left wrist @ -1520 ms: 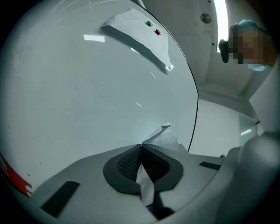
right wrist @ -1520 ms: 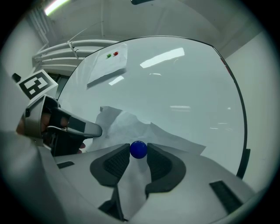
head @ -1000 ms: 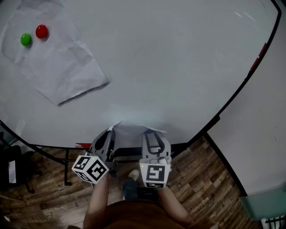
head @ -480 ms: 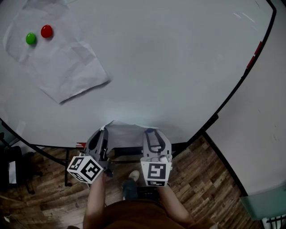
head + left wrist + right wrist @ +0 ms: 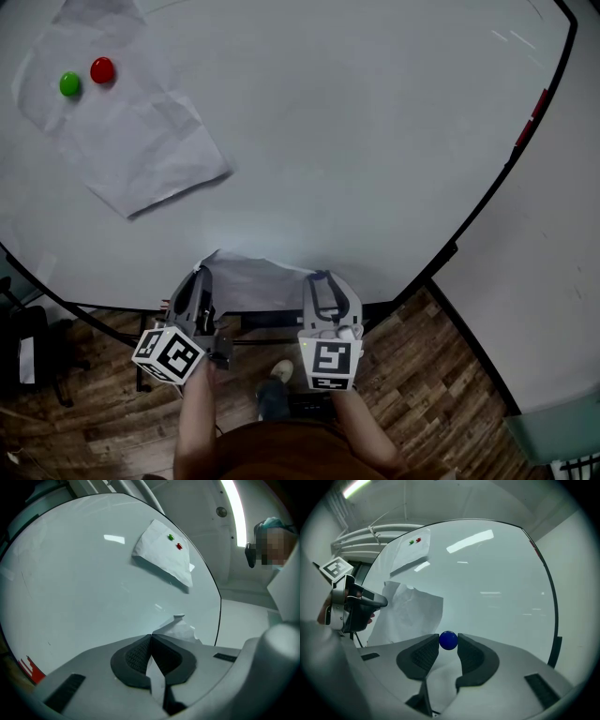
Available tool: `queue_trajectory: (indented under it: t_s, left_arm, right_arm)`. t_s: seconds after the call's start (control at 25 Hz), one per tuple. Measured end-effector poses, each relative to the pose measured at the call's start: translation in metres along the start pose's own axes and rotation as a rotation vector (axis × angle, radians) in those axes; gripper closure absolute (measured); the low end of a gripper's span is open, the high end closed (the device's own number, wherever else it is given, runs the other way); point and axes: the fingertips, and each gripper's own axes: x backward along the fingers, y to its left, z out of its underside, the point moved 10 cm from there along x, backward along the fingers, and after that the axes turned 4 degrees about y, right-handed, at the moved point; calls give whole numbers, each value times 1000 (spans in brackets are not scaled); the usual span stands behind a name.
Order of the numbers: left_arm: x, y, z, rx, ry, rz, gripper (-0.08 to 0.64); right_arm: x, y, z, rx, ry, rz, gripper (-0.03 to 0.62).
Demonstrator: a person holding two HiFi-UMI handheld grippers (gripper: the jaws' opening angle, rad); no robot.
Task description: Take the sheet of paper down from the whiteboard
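Sheet of paper (image 5: 251, 281), at 6 o'clock low on the whiteboard (image 5: 394, 141), looks thin, light, limp and creased, so it will likely flop and could tear if yanked; best taken at an edge or corner. Left tongs (image 5: 151, 638) are closed on its edge, and right tongs (image 5: 320, 278) are clamped on a blue magnet (image 5: 448, 640) at the sheet's 3 o'clock side. Versus a second ago, left tongs have shifted toward 8 o'clock and the sheet's top corner went along, spreading wider; second sheet (image 5: 141, 150) at 10 o'clock with green magnet (image 5: 69, 83) and red magnet (image 5: 102, 69) is unchanged.

Left gripper (image 5: 200, 279) and sheet (image 5: 251, 281) farther left.
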Motion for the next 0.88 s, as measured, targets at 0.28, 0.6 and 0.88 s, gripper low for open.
queue_trajectory:
  t_s: [0.28,0.6,0.88]
  left_arm:
    - [3,-1,-2,12,-24,-8,535]
    - [6,0,-1,15,-25,-18,535]
    - [6,1,-1,13,-20,-20,535]
  right_arm:
    - [7,-9,3,-4,9,15,456]
    - [8,-10,6,-7,13,14,456]
    - [9,-9,5,-4,7,6,456]
